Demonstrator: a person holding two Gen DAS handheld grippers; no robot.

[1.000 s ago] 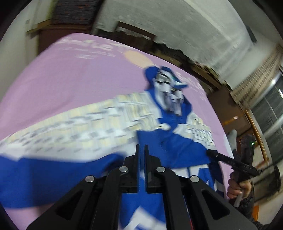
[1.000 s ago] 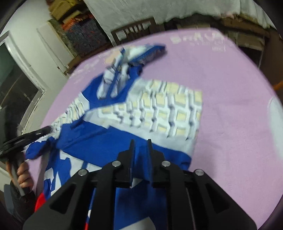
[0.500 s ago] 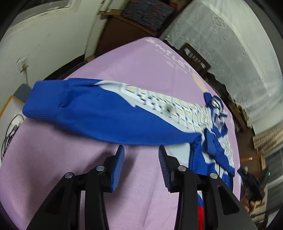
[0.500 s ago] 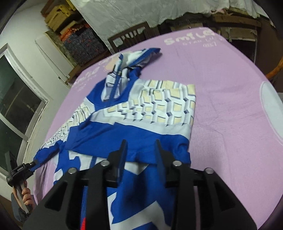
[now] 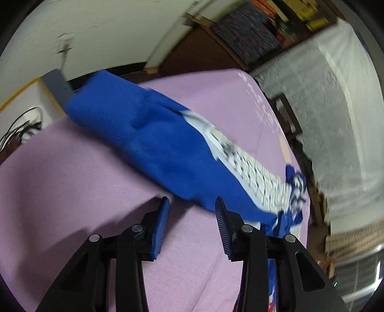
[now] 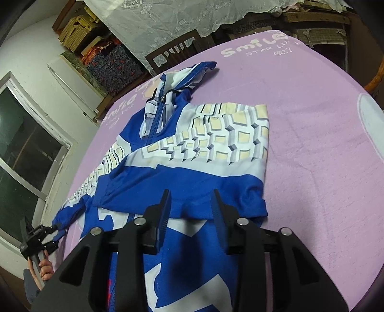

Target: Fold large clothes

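One blue jacket [image 6: 192, 153] lies spread on the pink cloth [image 6: 312, 148].

Looks like a lived-in room in somebody's home. There's a big table under a pink cloth [image 6: 312, 144] with "Smile" printed on it, and a wooden chair [image 6: 175, 51] pushed up to the far side. A lace curtain [image 6: 168, 21] hangs behind that, next to shelves [image 6: 108, 57] crammed with boxes and stacked patterned fabric. Plain white walls, and a dark window [image 6: 21, 148] off to one side.
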